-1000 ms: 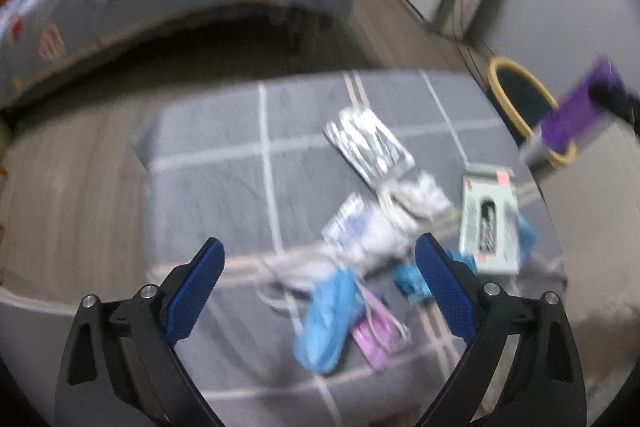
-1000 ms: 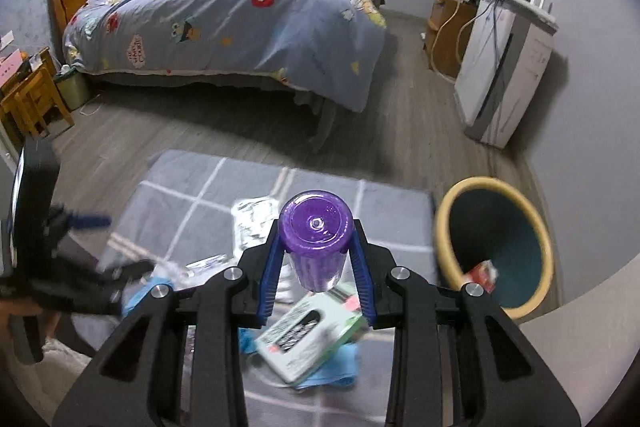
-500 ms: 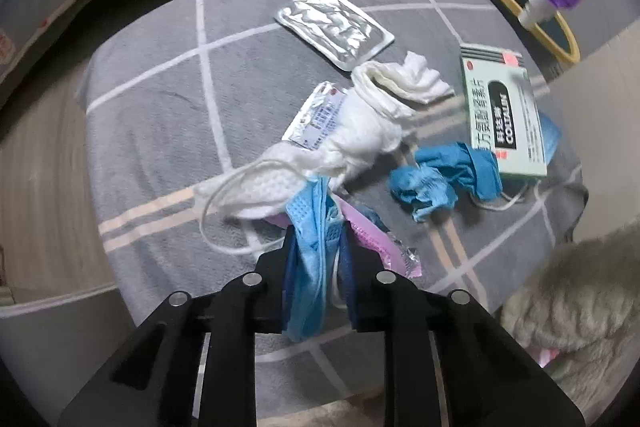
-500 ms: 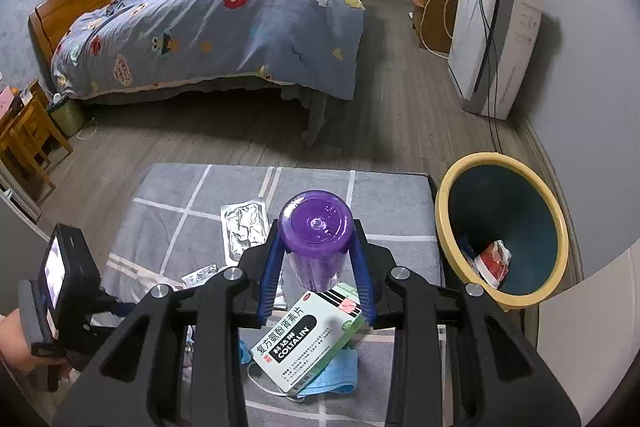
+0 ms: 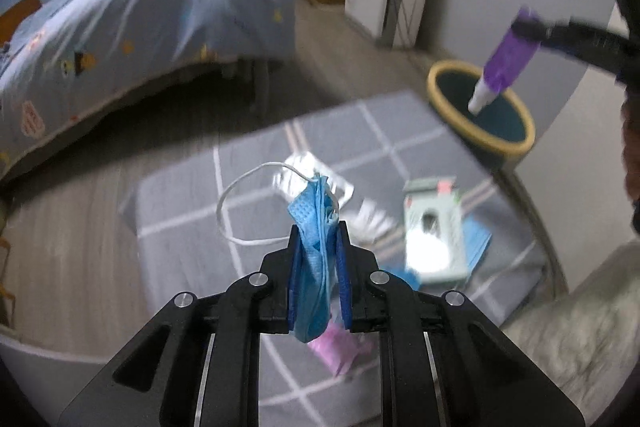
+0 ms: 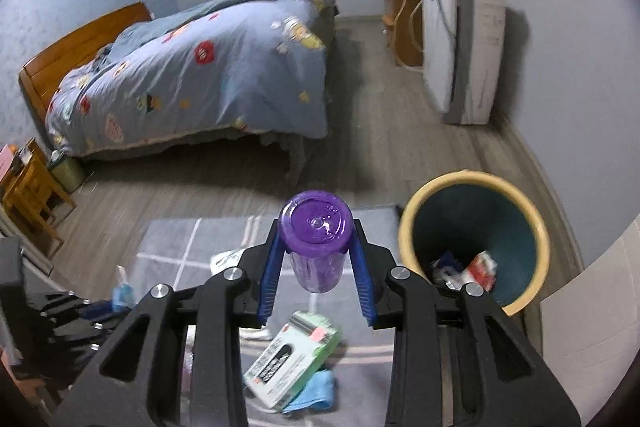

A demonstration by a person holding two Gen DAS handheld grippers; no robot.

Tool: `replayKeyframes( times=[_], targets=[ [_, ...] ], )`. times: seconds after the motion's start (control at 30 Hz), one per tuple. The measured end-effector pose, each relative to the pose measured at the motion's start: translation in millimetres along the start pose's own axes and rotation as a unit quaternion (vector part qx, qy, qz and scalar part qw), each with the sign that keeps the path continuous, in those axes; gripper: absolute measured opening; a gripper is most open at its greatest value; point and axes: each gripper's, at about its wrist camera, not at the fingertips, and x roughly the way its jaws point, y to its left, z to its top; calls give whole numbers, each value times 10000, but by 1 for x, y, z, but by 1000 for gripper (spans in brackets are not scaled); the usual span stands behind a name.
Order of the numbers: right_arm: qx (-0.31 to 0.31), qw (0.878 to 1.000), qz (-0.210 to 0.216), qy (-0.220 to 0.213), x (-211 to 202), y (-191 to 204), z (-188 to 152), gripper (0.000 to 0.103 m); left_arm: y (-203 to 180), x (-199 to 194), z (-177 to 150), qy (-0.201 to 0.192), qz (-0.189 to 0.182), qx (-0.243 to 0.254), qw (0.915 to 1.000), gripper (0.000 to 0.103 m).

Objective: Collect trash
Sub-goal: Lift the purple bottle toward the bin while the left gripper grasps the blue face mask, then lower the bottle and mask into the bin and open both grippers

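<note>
My left gripper (image 5: 318, 229) is lifted above the grey checked table (image 5: 180, 195). Its jaws are closing, and the pads press on a blue face mask (image 5: 310, 211) whose white ear loop hangs out to the left. My right gripper (image 6: 316, 224) is shut on a purple bottle (image 6: 314, 267), held cap-down beside the yellow-rimmed bin (image 6: 404, 227). From the left wrist the bottle (image 5: 506, 63) hangs over the bin (image 5: 440, 75). A green medicine box (image 5: 434, 227), a foil blister pack (image 5: 304, 167), white tissue (image 5: 368, 221) and a pink mask (image 5: 340, 347) lie on the table.
The bin holds some wrappers (image 6: 468, 267). Beyond the table stands a bed (image 6: 200, 87) with a blue quilt, and a white appliance (image 6: 464, 47) stands by the right wall. Wooden stools (image 6: 28, 187) are at the far left. A grey fuzzy surface (image 5: 580, 327) borders the table's right.
The left gripper closed on the blue mask and lifted it off the table. The right gripper carried the purple bottle right, nearer the bin.
</note>
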Motion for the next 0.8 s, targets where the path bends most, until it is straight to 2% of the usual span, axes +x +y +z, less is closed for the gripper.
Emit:
replayKeyframes(
  times=[0.13, 0.23, 0.47, 0.67, 0.8],
  targets=[
    [72, 9997, -224, -105, -2, -29, 12, 32, -18, -4, 23, -313, 21, 161, 9994, 17],
    [207, 9991, -326, -152, -2, -52, 19, 32, -40, 3, 45, -437, -148, 237, 9987, 17],
    [671, 9948, -749, -154, 8, -129, 25, 32, -91, 34, 86, -482, -516, 580, 9958, 17],
    [1161, 9882, -996, 96, 30, -190, 17, 32, -138, 69, 122, -421, -793, 862, 9922, 17],
    [1387, 9840, -1093, 252, 43, -215, 10, 32, -168, 97, 137, -293, -932, 1050, 9897, 17]
  ],
)
